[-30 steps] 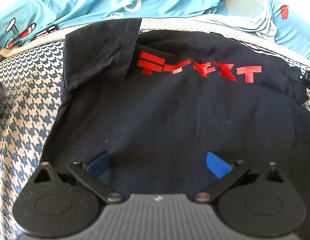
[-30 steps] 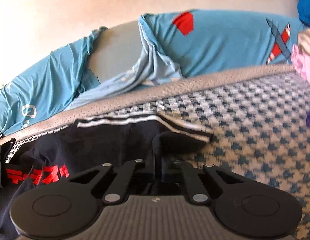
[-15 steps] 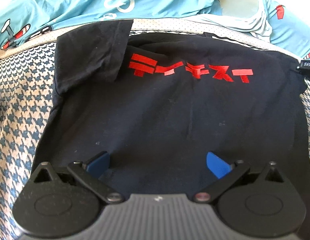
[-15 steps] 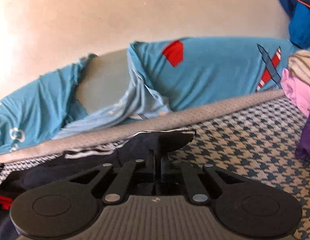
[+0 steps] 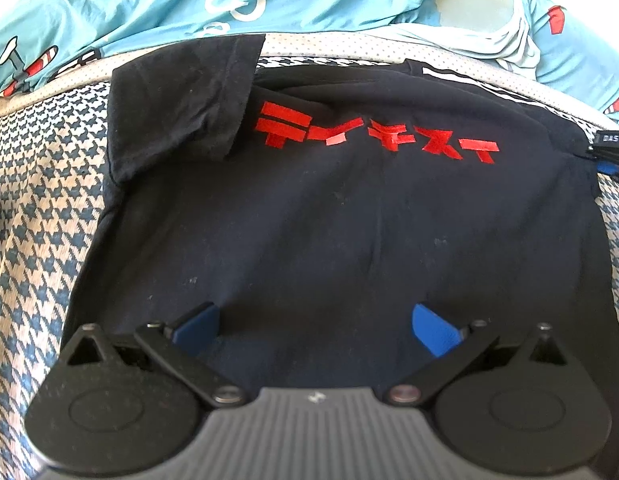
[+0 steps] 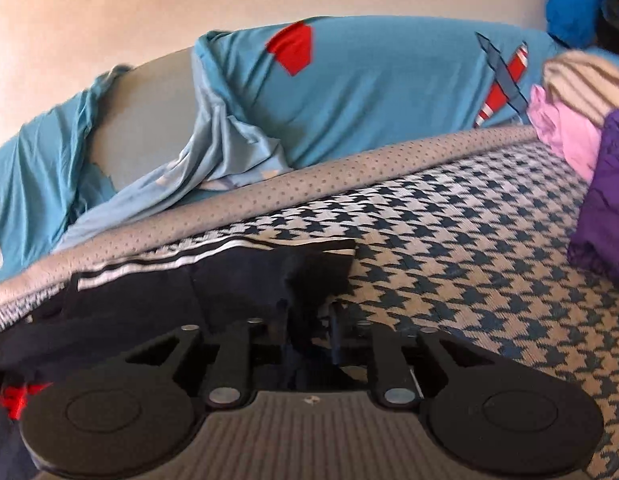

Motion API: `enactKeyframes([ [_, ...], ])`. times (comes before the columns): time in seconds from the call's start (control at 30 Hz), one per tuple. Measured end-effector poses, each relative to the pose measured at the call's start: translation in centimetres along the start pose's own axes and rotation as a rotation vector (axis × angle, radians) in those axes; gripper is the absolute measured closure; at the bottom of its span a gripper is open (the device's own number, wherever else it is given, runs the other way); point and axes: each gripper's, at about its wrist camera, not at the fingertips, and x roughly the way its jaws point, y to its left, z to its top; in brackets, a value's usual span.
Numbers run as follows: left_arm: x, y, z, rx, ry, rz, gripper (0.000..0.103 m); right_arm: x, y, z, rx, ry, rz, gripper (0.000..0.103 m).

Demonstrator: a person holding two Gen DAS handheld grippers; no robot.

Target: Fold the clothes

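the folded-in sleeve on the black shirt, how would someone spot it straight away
On the houndstooth cover lies a black t-shirt with red lettering. Just left of that lettering, the sleeve is a flap doubled over onto the chest. Unlike the striped-trim sleeve on the opposite side, it is plain black.

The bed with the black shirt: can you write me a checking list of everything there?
Surface: houndstooth cover with a grey dotted edge.
Job's things: black shirt with red letters lies flat; one sleeve is folded inward.
Clutter: pink, striped and purple clothes piled on the cover.
Tongs: left tongs open over the shirt; right tongs have just been opening, shirt fabric between them.
Cables: nothing seen.
Surroundings: blue aeroplane sheet, pale wall.
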Motion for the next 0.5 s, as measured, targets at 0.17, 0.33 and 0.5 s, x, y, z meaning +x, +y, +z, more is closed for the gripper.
enactKeyframes([
  [0.17,-0.1,0.0,0.0,-0.003,-0.002,0.001,0.0,-1.4,-1.0,0.8,0.033,-0.031,0.017,0.082],
  [0.33,-0.2,-0.2,-0.2,0.009,-0.005,0.009,0.0,-2.7,-2.0,0.9,0.021,-0.039,0.01,0.081],
  [0.5,-0.1,-0.5,-0.4,0.026,-0.008,0.021,0.0,-3.3,-3.7,0.7,0.015,-0.004,0.036,0.08],
])
